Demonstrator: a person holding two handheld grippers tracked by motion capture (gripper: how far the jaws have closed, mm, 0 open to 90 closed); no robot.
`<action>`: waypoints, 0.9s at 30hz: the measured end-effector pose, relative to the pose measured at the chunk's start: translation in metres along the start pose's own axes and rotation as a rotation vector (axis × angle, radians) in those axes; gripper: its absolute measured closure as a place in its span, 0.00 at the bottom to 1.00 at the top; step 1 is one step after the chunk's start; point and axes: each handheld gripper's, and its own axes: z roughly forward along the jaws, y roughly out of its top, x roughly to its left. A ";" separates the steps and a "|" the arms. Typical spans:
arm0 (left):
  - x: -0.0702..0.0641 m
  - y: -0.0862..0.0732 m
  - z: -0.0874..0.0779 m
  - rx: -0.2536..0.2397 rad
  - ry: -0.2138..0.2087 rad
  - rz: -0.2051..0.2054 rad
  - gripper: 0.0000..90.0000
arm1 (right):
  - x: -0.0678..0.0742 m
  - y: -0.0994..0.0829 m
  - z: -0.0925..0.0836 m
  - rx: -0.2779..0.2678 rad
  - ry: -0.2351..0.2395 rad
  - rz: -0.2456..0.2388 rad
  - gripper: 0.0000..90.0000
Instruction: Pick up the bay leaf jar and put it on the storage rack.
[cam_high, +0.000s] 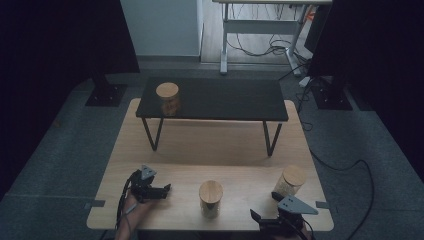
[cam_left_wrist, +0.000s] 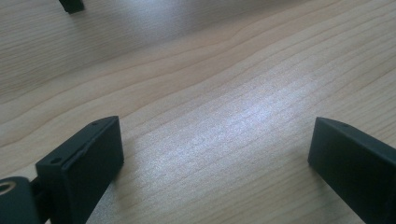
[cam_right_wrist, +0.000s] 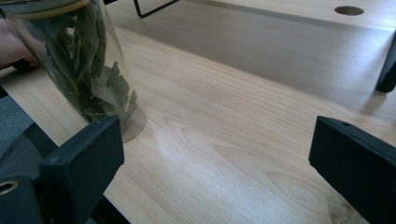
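— Looking at the near edge of the wooden table (cam_high: 150, 145), which jar is in play?

— Three jars with wooden lids stand in the scene. One jar of leaves (cam_high: 210, 198) sits at the near middle, a second jar (cam_high: 290, 181) at the near right, and a third jar (cam_high: 167, 98) on the far left corner of the low black shelf (cam_high: 225, 100). The right gripper (cam_high: 263, 218) hangs at the near right edge, just near of the second jar, jaws wide apart with nothing between them. Its own view shows the jar of leaves (cam_right_wrist: 79, 60) off to one side, beside one jaw and not touching it.

— And the other hand?

— The left gripper (cam_high: 165, 190) rests low at the near left, pointing right toward the jar of leaves, jaws likewise spread; only bare wood (cam_left_wrist: 210, 116) lies between them.

— So which step is this?

— Probably a pause between jars: neither is gripped. Next, one gripper would need to square up on a jar, bracket its glass body below the lid, close firmly, then lift it toward the shelf without tipping.
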 end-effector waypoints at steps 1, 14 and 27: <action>0.000 0.000 0.000 0.000 0.000 0.000 0.03 | 0.001 0.001 0.002 0.000 0.005 0.000 0.03; 0.000 0.000 0.000 0.000 0.000 0.000 0.03 | 0.017 0.008 0.021 0.013 0.067 -0.036 0.03; 0.000 0.000 0.000 0.000 0.000 0.000 0.03 | 0.032 0.014 0.039 0.007 0.126 -0.063 0.03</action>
